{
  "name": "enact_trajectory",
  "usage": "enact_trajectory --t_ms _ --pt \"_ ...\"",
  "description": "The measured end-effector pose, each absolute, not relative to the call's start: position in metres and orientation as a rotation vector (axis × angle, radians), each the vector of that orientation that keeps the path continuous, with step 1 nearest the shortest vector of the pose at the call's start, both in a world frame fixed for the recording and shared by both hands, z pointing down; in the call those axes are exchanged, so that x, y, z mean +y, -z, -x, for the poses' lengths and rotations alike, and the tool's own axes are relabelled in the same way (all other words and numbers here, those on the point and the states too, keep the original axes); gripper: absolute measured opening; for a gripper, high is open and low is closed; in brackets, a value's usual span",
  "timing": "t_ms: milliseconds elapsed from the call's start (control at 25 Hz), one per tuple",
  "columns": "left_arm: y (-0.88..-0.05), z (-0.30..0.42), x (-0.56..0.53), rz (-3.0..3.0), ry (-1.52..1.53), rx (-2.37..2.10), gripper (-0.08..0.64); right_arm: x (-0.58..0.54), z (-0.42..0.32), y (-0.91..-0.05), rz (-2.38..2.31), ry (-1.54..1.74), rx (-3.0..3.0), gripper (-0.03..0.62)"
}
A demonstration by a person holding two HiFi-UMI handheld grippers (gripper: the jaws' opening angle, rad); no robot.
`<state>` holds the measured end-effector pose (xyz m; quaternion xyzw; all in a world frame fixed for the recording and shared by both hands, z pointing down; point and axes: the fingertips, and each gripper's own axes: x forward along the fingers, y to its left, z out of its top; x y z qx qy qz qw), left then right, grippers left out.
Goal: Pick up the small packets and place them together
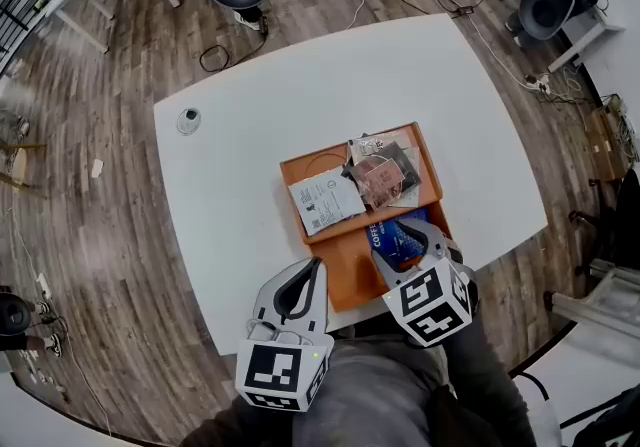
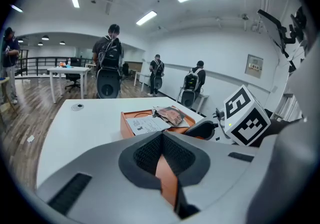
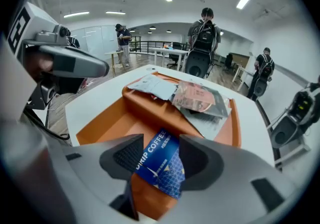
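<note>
**Blue coffee packet sits between spread jaws**

The right gripper [image 3: 161, 140] has its jaws spread, one on each side of a blue packet [image 3: 161, 162] without pressing on it. The left gripper [image 2: 162, 137] is closed to a thin slit with nothing in it, and it hangs over the tray's near left corner.

The blue packet lies flat at the right of the near compartment of an orange tray [image 1: 345, 260]. Beyond a ridge, the far compartment holds the other packets in a loose heap: a white printed one [image 1: 325, 201] on the left and a pinkish one [image 1: 378, 178] lying on darker wrappers.

The tray rests near the right front of a white table [image 1: 250, 135]. A small round object [image 1: 188, 119] lies at the table's far left. The floor [image 1: 100, 195] is wood plank with cables trailing on it. People with backpacks stand about under ceiling strip lights.

White letters on the blue packet read "DRIP COFFEE", and there is a pale grid pattern on its lower half.
</note>
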<state>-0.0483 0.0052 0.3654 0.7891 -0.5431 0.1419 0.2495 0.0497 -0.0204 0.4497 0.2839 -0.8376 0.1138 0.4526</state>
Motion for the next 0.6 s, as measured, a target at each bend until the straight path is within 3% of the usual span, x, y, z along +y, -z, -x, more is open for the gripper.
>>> enact_trajectory --t_ms 320,600 --pt "-0.374 0.055 -0.006 -2.127 -0.391 -1.48 -0.003 -0.017 -0.047 -0.486 -0.579 -0.335 -1.981 0.308" --pt "-0.387 0.053 -0.018 -2.112 -0.398 -1.453 -0.003 -0.021 -0.051 -0.498 -0.537 -0.384 -1.951 0.313"
